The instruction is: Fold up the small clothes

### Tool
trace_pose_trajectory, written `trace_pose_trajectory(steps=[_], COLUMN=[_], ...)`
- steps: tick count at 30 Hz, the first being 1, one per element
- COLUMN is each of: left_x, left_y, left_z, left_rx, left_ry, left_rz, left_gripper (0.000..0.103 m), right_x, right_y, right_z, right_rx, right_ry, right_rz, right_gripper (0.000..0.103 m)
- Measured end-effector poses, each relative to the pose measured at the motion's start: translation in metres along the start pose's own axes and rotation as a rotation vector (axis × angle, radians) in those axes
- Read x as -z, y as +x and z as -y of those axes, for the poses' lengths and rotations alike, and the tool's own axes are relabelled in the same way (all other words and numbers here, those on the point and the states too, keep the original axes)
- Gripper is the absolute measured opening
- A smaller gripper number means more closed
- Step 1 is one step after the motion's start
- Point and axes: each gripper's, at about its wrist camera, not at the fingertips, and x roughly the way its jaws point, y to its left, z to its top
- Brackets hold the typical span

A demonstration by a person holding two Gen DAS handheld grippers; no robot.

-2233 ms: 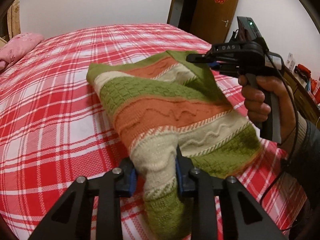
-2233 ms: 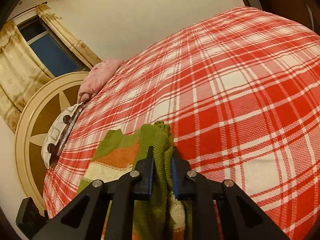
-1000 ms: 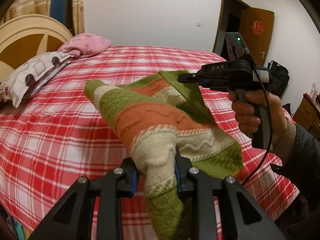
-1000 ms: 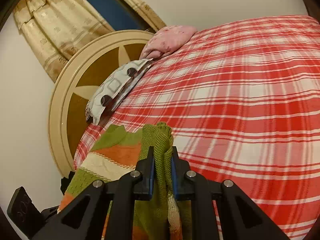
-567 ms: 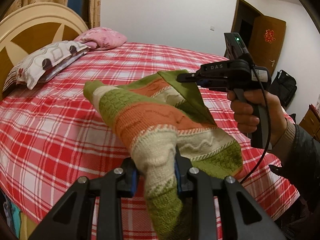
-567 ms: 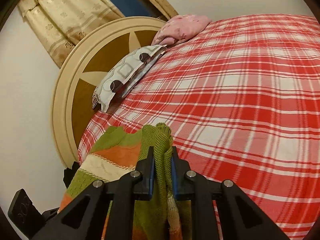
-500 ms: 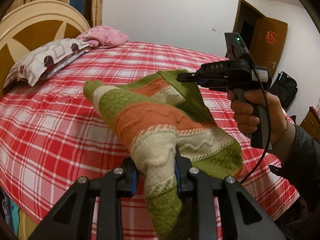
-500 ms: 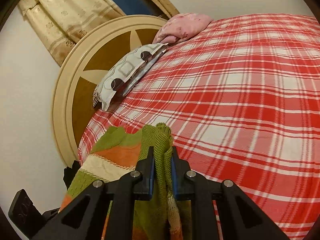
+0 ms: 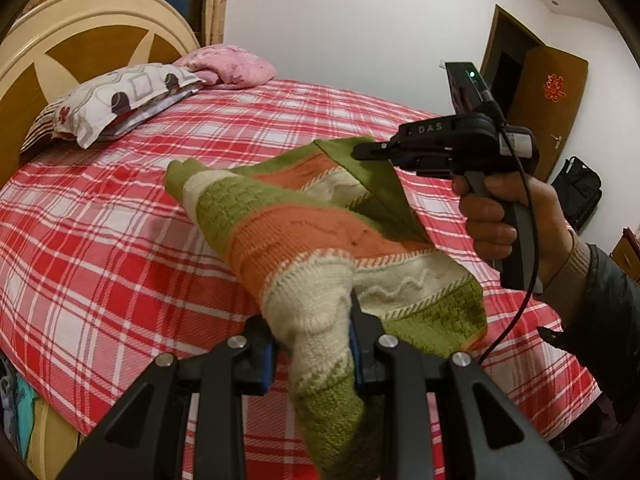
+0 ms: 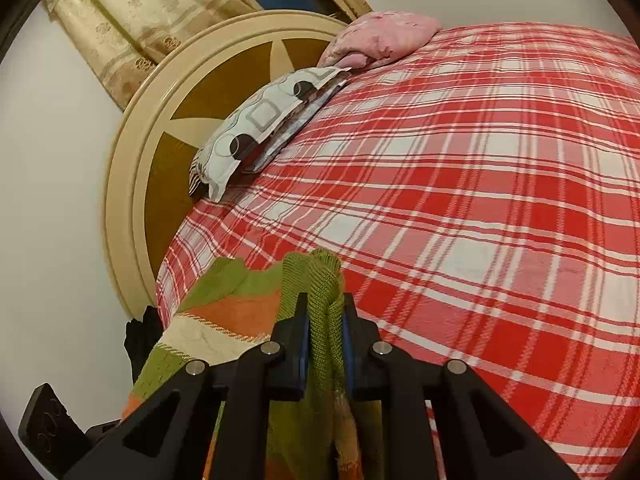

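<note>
A small knitted sweater (image 9: pixel 304 228) in green, orange and cream stripes hangs folded above the red plaid bed (image 9: pixel 120 240). My left gripper (image 9: pixel 312 344) is shut on its thick cream and green edge at the near bottom. My right gripper (image 9: pixel 360 152), held by a hand (image 9: pixel 504 216), pinches the far green corner. In the right wrist view that gripper (image 10: pixel 324 320) is shut on a bunched green fold of the sweater (image 10: pixel 316 280), and the striped body (image 10: pixel 224 316) droops to its left.
A patterned pillow (image 9: pixel 116 104) and a pink bundle (image 9: pixel 228 68) lie against the round headboard (image 9: pixel 80 40) at the far left. A brown door (image 9: pixel 548 92) and a dark bag (image 9: pixel 580 192) stand at the right. Bare plaid bedspread (image 10: pixel 480 200) stretches ahead.
Both grippers have swung with the sweater toward the headboard side; the pillow and headboard now show more fully. The grips on the sweater are unchanged.
</note>
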Motion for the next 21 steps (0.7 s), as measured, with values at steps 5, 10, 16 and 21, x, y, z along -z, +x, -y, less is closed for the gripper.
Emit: trace_pose_trajectory(steps=[5,10,16,21], left_x=[0.008,0.018,0.038,0.054], left_y=[0.006,0.016,0.025,0.028], left_z=[-0.008,-0.018,-0.028,-0.032], left_rx=[-0.014,-0.017,-0.024,-0.032], left_ry=[-0.009,-0.026,-0.025,-0.029], left_rz=[-0.017,-0.053,-0.085,-0.084], left_gripper=[0.029,0.029,0.033,0.045], right_x=[-0.002,0.000,0.011,0.035], right_y=[0.016,0.032,0.039,0.007], right_z=[-0.004,-0.003,-0.002,-0.012], right_rx=[0.015,0.038,0.093,0.129], right_ry=[-0.005,-0.002,-0.059,-0.139], right_rz=[-0.031,-0.060,-0.086,-0.062], right_gripper=[0.013,0.013,0.016,0.030])
